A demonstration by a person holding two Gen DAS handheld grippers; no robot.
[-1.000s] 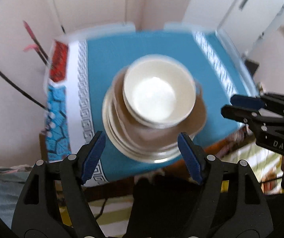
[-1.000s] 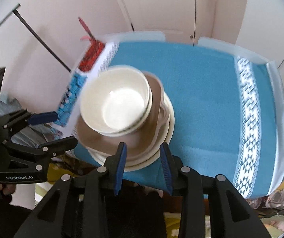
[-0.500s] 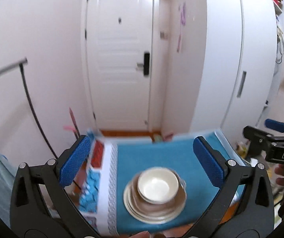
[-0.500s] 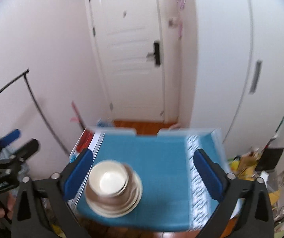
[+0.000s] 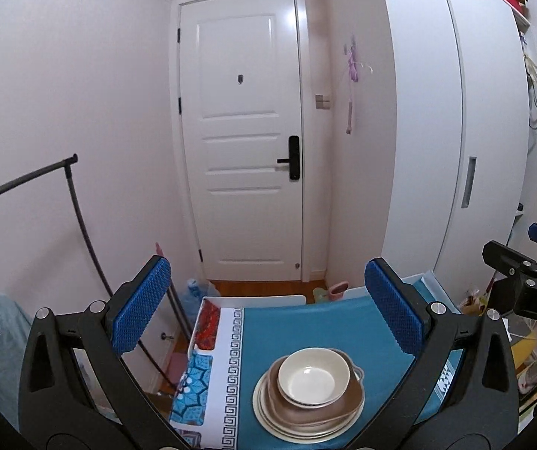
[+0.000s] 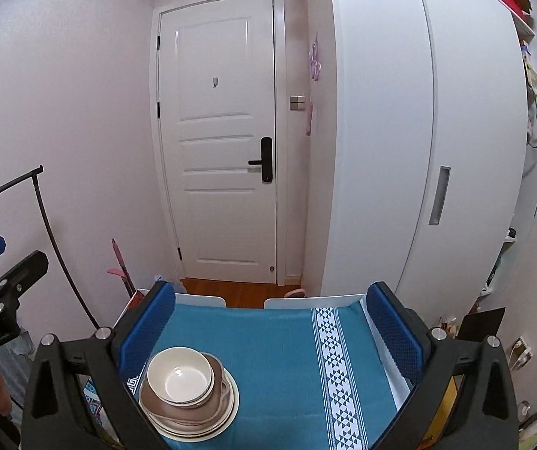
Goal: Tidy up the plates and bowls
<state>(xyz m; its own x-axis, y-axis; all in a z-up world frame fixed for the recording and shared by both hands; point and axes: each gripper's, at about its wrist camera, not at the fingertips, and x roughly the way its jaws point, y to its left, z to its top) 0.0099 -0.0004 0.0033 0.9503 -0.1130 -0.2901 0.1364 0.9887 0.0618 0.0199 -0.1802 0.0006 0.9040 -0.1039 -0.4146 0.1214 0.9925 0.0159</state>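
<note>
We have pulled both grippers up and back: left gripper (image 5: 268,307) and right gripper (image 6: 270,332) now spread wide, empty. Stacked plates and bowls (image 5: 309,397) sit untouched on the blue-clothed table (image 6: 291,341), so sorting hasn't begun.

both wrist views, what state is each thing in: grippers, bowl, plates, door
left gripper: jaws wide open, holding nothing
right gripper: jaws wide open, holding nothing
cream bowl: upright, empty, on top of the stack
brown dish: under the bowl
plates: stacked on the blue cloth
door: shut
</note>
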